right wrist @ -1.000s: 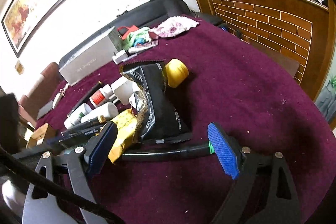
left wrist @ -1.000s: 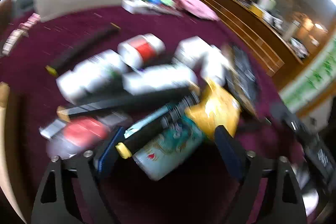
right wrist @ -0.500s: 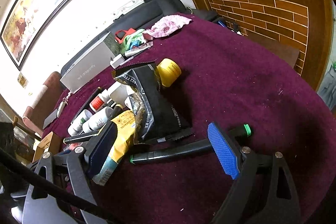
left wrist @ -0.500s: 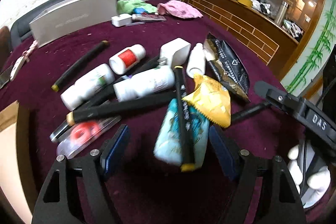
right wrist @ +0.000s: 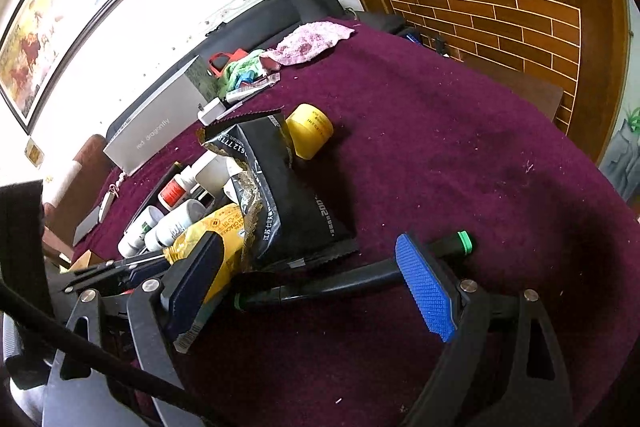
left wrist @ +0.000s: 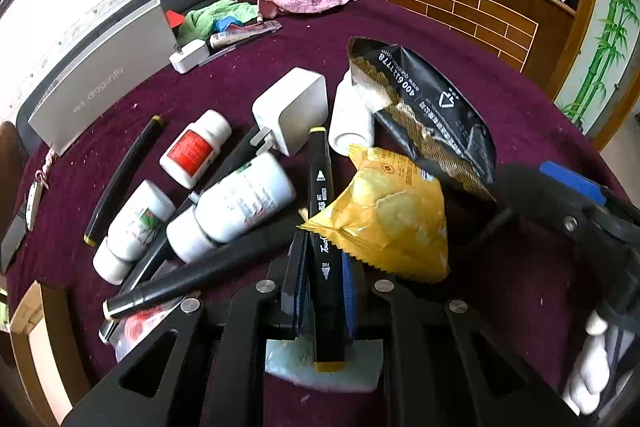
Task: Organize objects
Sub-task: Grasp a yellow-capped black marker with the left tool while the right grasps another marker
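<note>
A: What do the left gripper point(left wrist: 325, 291) fingers hold?
B: They're clamped on a slim black marker point(left wrist: 325, 227) with a yellow end, above a pale packet.

A: And the right gripper point(right wrist: 316, 291)?
B: Its ribbed blue fingers stand apart over a green-capped marker point(right wrist: 360, 277) lying on the fuzzy maroon tabletop point(right wrist: 460, 147). Beyond lie a crinkled yellow pouch point(left wrist: 392, 215) and smooth white bottles point(left wrist: 244, 199).

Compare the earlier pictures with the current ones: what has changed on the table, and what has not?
The left gripper has closed on the yellow-capped black marker, which lay between its open jaws before. The right gripper remains open over the green-capped marker. The white bottles and black pouch stayed put.
</note>
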Motion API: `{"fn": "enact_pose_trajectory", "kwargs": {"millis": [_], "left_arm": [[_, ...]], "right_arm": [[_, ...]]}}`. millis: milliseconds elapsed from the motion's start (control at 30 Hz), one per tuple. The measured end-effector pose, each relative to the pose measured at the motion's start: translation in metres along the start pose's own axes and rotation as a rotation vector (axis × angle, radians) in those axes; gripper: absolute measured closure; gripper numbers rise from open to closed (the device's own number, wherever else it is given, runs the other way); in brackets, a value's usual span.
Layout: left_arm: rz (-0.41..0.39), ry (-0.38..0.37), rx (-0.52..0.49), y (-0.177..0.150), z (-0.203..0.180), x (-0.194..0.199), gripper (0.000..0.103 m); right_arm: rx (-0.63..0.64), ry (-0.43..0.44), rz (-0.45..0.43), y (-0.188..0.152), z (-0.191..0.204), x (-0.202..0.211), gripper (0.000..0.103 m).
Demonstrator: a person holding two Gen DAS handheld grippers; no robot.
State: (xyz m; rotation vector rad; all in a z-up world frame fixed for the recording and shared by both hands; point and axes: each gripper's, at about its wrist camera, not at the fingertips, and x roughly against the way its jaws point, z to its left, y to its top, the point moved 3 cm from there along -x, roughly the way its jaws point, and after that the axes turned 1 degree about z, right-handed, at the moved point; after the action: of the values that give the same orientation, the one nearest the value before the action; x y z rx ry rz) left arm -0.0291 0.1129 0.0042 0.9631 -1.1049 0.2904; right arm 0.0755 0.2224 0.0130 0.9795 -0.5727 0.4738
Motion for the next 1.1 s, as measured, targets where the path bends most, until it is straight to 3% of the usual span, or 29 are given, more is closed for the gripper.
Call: {"fn": "enact_pose_trajectory", "kwargs": {"millis": [167, 367, 733, 933, 1100], "left_arm": [[-0.049, -0.039, 0.049, -0.003, 0.005, 0.016, 0.091], [-0.174, -0.112, 0.163, -0.020, 0.035, 0.070, 0.091], [-0.370, -0.110, 0.365, -0.095, 0.094, 0.174, 0.091], [-0.435, -0.067, 0.463, -0.146, 0.122, 0.213, 0.091], [-0.481, -0.054, 0.504, -0.167, 0.136, 0.223, 0.091]], "right_arm": [[0.022, -0.031, -0.001, 0.000, 0.002, -0.002, 0.014], [0.060, -0.074, 0.000, 0.000, 0.007, -0.006, 0.014], [0.066, -0.172, -0.029, -0.001, 0.001, 0.005, 0.014], [0.084, -0.086, -0.029, -0.001, 0.014, 0.039, 0.014], [0.115, 0.019, 0.052, 0.004, 0.047, 0.034, 0.014]]}}
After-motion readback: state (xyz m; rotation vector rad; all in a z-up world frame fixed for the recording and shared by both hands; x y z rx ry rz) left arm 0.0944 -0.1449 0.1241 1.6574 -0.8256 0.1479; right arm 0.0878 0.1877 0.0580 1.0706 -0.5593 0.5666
